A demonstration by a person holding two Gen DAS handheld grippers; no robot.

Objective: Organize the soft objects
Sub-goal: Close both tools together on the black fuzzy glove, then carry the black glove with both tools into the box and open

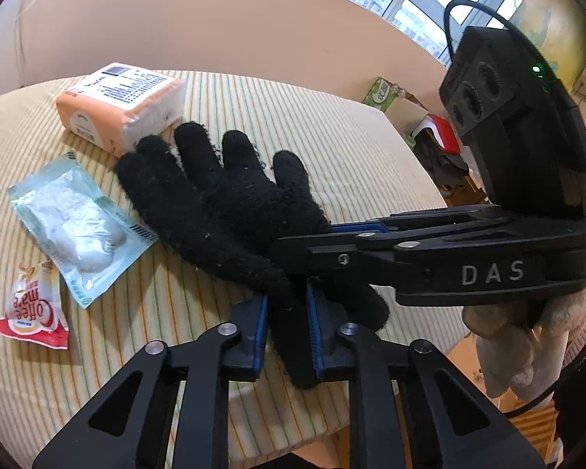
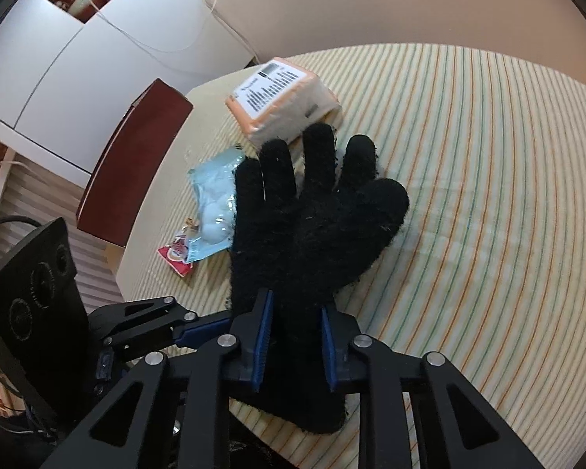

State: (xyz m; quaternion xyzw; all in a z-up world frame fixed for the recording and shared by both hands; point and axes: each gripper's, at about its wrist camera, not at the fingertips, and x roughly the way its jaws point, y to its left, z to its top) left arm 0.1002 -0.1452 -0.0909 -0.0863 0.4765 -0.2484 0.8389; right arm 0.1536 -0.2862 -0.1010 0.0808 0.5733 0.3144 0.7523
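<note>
Both tongs pinch the black glove's (image 1: 222,195) cuff — left tongs (image 1: 287,336) from one side, right tongs (image 2: 295,336) from the other — its fingers spread above the striped desk (image 2: 468,195). The placing step seems in hand; next, lowering it flat just beside the tissue pack (image 1: 121,101) calls for both releasing together.

One glove (image 1: 230,203), three packets (image 1: 78,230)

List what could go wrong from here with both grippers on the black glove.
1. The left gripper and right gripper both pinch the cuff of the fuzzy black knit glove; pulling apart could stretch it or slip it free.
2. Its fingertips lie against the orange-wrapped tissue pack, so dragging may shove the pack.
3. The glove may also snag the clear cotton-ball pouch beside it.
</note>
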